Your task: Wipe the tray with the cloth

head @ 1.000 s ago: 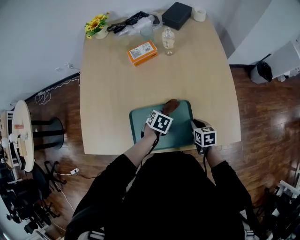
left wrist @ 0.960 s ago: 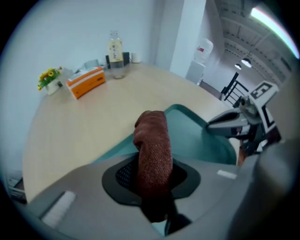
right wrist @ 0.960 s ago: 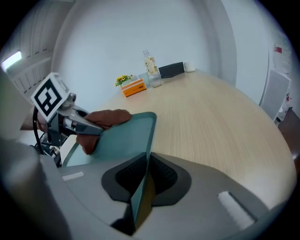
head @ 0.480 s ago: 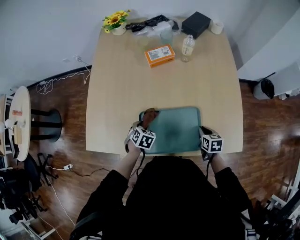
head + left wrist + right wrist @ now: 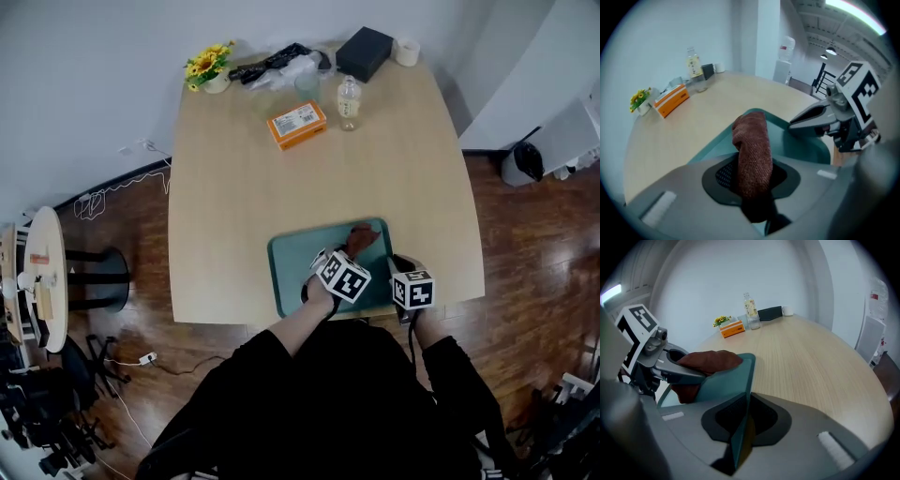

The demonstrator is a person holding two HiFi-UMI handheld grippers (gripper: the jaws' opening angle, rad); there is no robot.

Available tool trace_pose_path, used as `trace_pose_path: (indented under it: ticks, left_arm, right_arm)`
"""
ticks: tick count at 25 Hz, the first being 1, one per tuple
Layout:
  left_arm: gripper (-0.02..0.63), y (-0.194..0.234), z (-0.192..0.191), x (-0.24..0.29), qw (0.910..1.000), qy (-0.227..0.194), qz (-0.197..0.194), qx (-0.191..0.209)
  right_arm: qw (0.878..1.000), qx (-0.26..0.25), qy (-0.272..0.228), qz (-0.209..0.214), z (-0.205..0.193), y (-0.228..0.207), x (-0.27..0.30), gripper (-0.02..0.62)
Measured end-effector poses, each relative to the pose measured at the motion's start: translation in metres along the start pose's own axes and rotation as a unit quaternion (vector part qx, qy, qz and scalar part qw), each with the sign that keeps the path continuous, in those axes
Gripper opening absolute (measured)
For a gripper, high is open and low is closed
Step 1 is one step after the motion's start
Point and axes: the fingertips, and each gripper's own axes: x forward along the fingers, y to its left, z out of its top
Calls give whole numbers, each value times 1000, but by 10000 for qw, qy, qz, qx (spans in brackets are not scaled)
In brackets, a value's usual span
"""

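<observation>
A teal tray [image 5: 291, 272] lies at the table's near edge. My left gripper [image 5: 354, 251] is shut on a brown cloth [image 5: 362, 238], which rests on the tray's far right part. In the left gripper view the cloth [image 5: 752, 147] hangs from between my jaws over the tray [image 5: 799, 143]. My right gripper [image 5: 396, 265] is shut on the tray's right rim, and the teal rim [image 5: 740, 418] stands edge-on between its pads. From there I see the cloth [image 5: 710, 359] and the left gripper's fingers [image 5: 677, 371] just to the left.
At the table's far end stand an orange box [image 5: 297, 125], a small bottle [image 5: 349, 101], a glass [image 5: 307, 86], a black box [image 5: 364, 53], a tape roll [image 5: 406, 52], yellow flowers [image 5: 208, 66] and a plastic bag with dark items [image 5: 281, 64]. Bare tabletop [image 5: 281, 187] lies between.
The left gripper swept the cloth to the tray's far left corner, then back across to its far right part. The right gripper kept its hold on the right rim.
</observation>
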Motion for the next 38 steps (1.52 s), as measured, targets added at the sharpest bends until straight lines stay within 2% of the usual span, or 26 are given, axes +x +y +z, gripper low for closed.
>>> trace_pose_path:
  ticks: [4,5,8,11,18,21,24,27,29,31,35,38]
  left_arm:
    - [74,-39,33,20,9976,58,-173,671]
    - [74,-46,39,23,9971,52,-223,731]
    - [74,-53,46,32,9974,160,-391,588]
    - [78,-51,38,40,9964,380,-427,626]
    - [77,-48,23,26,9977,230,-331,543]
    - [77,-24,-7,7,9995,158,-183,193]
    - [77,21,-59,-16,9990,180,209,-349]
    - [77,65,-113,-42,9926,281,631,-1000]
    - [77,86,-140,-56,9857,227,756,-1486]
    - [77,97,-154,-64,9803,92,811,-1798]
    - [74,91,-150,-65,9813,125,833,-1728]
    - [74,72,-115,-58,9859,-53,533,-1583]
  right_arm:
    - [10000,-20,-34,27,2,2,3,31]
    - [10000,-26,-35,27,1,1,2,31]
    - [10000,-19,-15,45,0,-1,0,29]
    - [10000,-17,0,49,1,-1,-1,29]
    - [9999,10,43,128,1,-7,-2,29]
    - [9999,3,36,114,4,-9,-2,29]
    - [10000,-13,3,94,5,-10,-1,29]
    - [10000,16,22,80,0,-11,-2,29]
    - [10000,35,25,71,0,-9,-2,29]
    - [10000,49,22,70,1,-7,-1,29]
    - [9999,84,18,62,0,-4,0,29]
    - [9998,203,4,-23,1,-1,1,26]
